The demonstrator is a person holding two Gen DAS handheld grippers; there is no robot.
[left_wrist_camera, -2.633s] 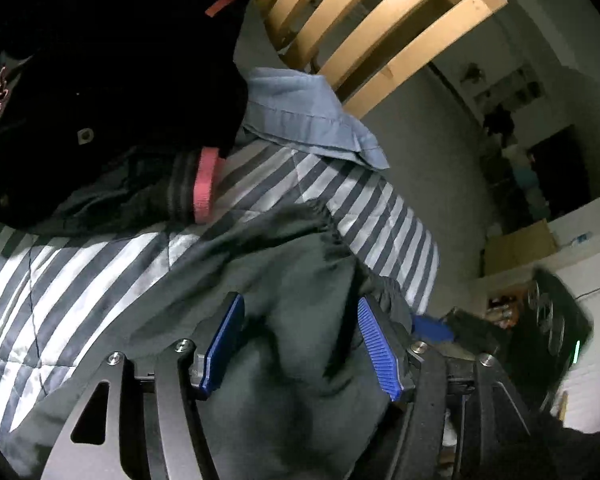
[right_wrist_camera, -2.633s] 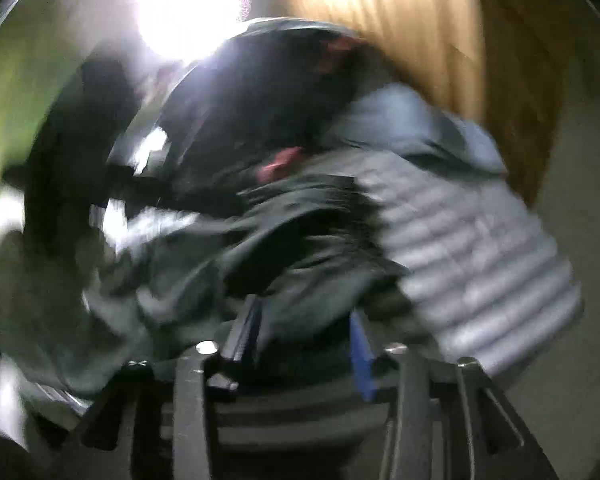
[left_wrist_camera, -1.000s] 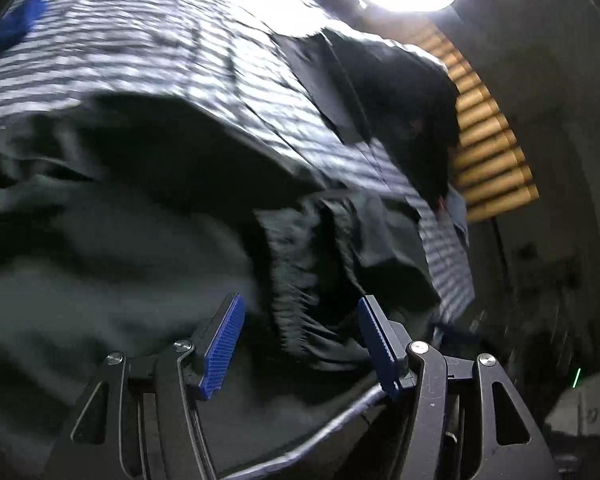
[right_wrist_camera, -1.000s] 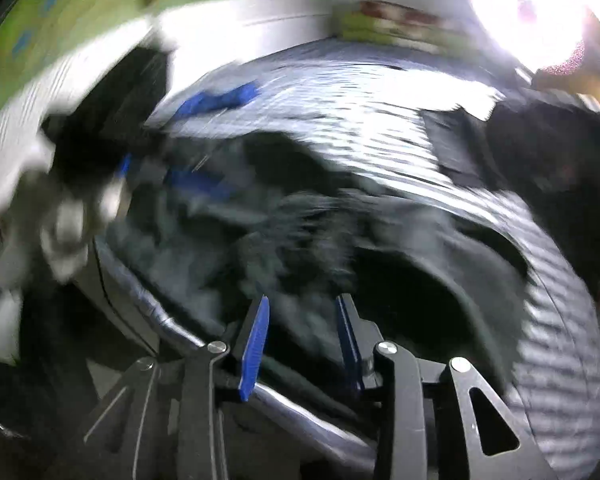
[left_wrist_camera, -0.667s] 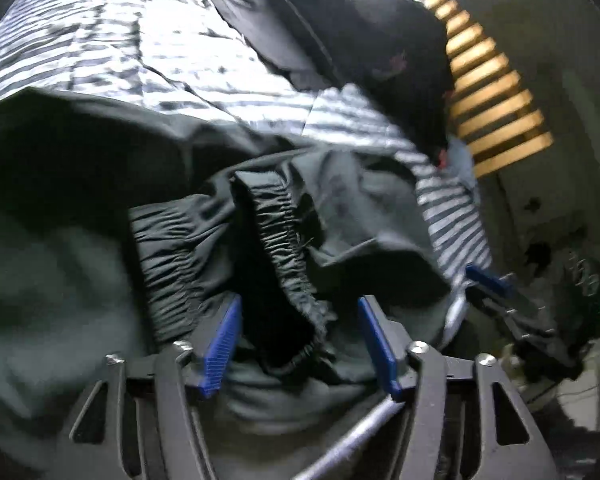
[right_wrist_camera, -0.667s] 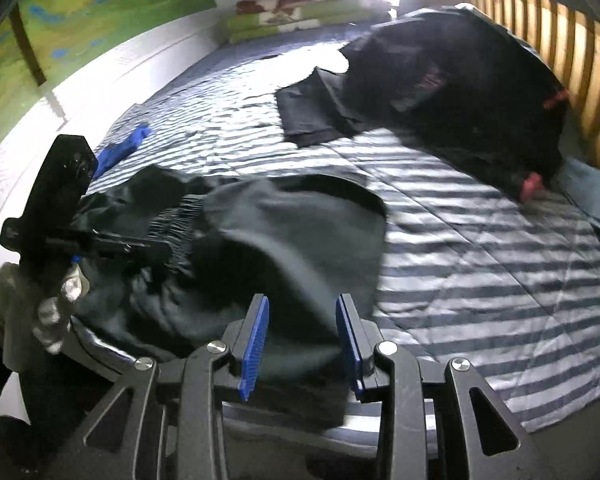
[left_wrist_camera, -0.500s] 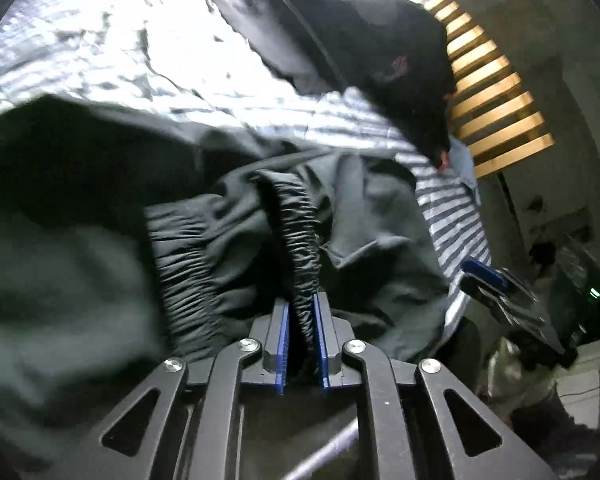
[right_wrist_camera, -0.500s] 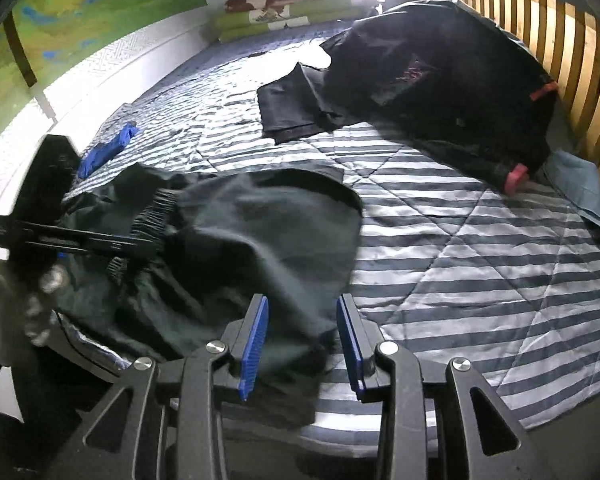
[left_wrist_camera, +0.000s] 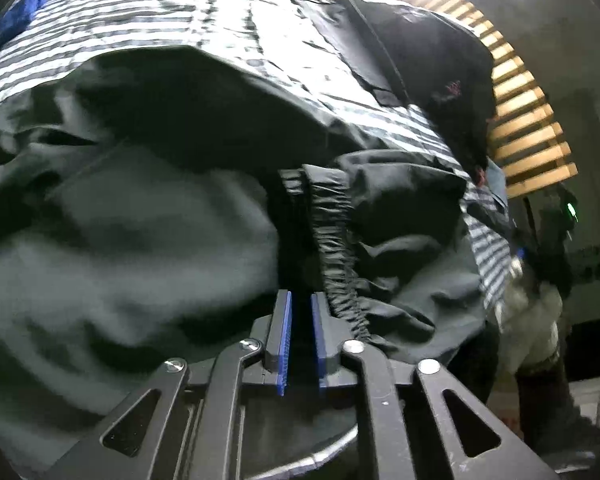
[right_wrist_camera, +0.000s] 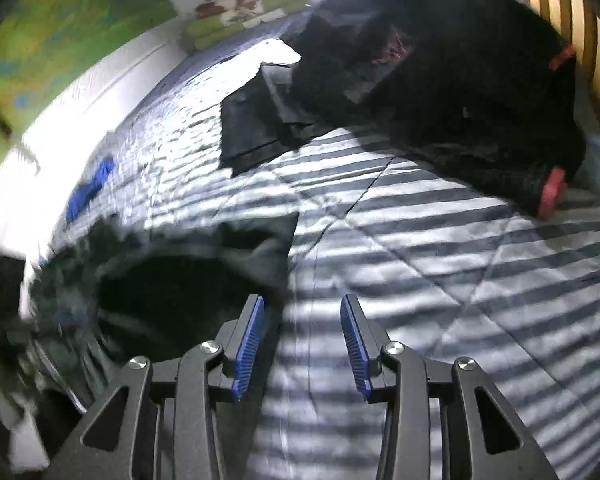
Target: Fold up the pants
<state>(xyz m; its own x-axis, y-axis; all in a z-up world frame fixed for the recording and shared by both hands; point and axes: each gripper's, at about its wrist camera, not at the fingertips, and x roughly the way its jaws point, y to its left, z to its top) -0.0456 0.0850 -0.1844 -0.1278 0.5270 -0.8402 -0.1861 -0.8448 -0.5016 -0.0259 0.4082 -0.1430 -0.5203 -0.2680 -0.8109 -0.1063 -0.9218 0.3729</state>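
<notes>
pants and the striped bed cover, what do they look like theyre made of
Pants: thin dark grey-green woven cloth with a faint sheen, likely a synthetic; it crumples in soft folds and has a gathered elastic waistband.
Striped bed cover: quilted fabric, grey and white stripes, slightly glossy, with stitched diagonal seams; the fibre cannot be told.

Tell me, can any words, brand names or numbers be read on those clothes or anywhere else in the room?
None can be read.
The black jacket bears a small reddish emblem, too blurred to read.
The pants and striped bedcover show no writing.
</notes>
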